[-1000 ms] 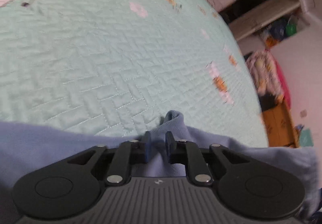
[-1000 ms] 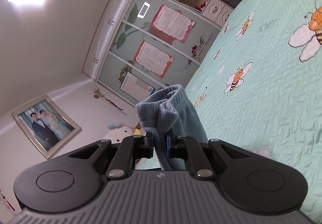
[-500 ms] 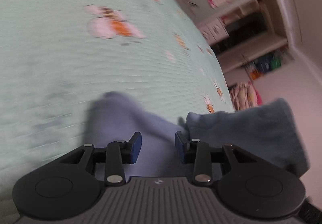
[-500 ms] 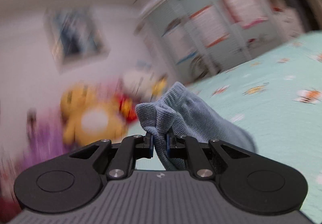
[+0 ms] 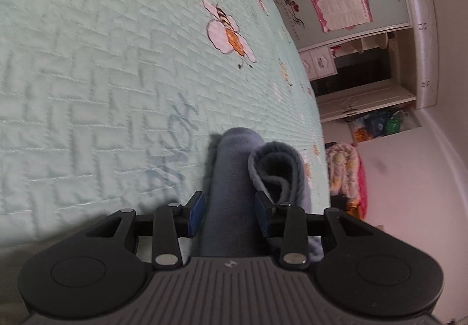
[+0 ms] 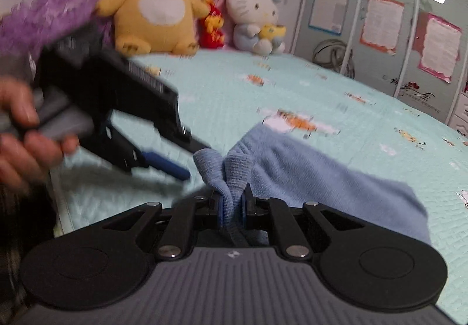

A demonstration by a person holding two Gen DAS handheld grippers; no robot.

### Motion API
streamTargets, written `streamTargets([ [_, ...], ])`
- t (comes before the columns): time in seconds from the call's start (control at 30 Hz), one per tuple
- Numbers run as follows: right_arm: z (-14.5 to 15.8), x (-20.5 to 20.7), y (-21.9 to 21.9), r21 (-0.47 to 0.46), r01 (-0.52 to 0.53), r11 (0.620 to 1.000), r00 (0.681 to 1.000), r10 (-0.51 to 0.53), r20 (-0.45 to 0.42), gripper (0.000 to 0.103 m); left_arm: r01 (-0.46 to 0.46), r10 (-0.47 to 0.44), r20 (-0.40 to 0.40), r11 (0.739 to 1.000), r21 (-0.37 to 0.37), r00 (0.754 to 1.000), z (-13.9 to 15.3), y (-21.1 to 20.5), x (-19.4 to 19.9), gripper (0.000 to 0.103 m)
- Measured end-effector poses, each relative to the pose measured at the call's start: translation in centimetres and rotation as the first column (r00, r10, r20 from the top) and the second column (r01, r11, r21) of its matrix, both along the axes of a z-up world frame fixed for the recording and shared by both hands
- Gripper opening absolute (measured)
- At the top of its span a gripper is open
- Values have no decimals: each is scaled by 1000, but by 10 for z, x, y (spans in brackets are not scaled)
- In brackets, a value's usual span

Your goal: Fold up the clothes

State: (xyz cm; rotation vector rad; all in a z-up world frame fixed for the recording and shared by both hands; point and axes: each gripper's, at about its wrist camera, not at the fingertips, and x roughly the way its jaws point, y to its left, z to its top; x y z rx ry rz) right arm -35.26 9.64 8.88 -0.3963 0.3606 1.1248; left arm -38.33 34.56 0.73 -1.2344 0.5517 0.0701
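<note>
Right wrist view: our right hand-held gripper point(image 6: 232, 203) pinches the soft cloth's point(image 6: 321, 179) bunched edge; our left hand-held gripper point(image 5: 229, 214) gapes around limp folds.

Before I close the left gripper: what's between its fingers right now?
In the left wrist view, a fold of the blue cloth runs up between the open left gripper fingers, neither pad pressing it.

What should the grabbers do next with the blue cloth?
Probably the left gripper should close: its fingers stand open either side of the blue cloth, while the right gripper pinches a corner above the green quilt.
</note>
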Motion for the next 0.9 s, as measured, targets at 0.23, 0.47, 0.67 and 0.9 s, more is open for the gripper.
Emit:
streamTargets([
  [0.23, -15, -10, 14, -37, 9, 999, 988, -3, 156, 12, -58, 57, 35, 998, 26, 998, 10, 5, 11, 42],
  [0.47, -49, -33, 35, -114, 17, 993, 926, 27, 377, 18, 11, -20, 52, 985, 173, 998, 38, -19, 11, 46],
  [0.67, -37, -51, 19, -53, -1, 999, 908, 23, 419, 55, 33, -34, 3, 982, 187, 999, 38, -32, 21, 47],
  [0.9, -11, -52, -14, 82, 17, 996, 947, -42, 318, 64, 42, -35, -31, 968, 248, 999, 42, -36, 26, 47],
])
